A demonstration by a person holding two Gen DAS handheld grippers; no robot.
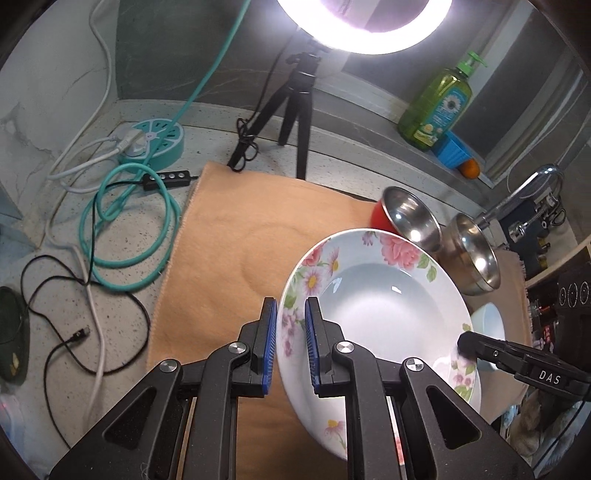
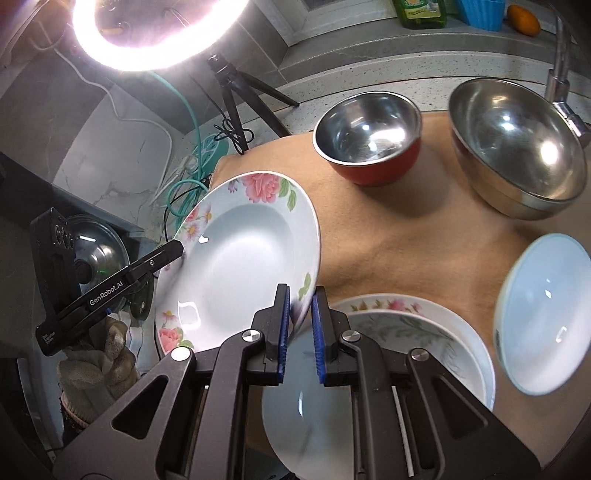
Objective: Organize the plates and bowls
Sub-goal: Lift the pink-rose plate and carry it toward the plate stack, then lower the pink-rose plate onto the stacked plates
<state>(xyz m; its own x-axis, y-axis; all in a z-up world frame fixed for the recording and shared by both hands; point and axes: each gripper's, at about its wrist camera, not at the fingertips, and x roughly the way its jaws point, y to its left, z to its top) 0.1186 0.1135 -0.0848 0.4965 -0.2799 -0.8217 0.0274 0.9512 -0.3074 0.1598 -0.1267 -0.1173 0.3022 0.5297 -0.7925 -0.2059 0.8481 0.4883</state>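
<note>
A glossy, round floral plate [image 1: 369,295] hangs tilted above the cloth, its rim pinched on opposite sides by both tongs: the left gripper [image 1: 290,345] and right gripper [image 2: 300,334] each clamp it between ribbed blue pads [image 1: 271,343]. Beneath lie stacked white plates [image 2: 406,332] and a white bowl [image 2: 543,317]. Farther off, a red-sided steel bowl [image 2: 369,147] and a plain steel bowl [image 2: 517,155] rest on the soft peach cloth [image 1: 229,251] over a speckled counter [image 1: 55,295].

Glowing overhead: ring light [image 1: 364,26] on a black tripod [image 1: 291,110], standing on the speckled surface [image 1: 48,280] against grey marbled walls [image 1: 44,92].
</note>
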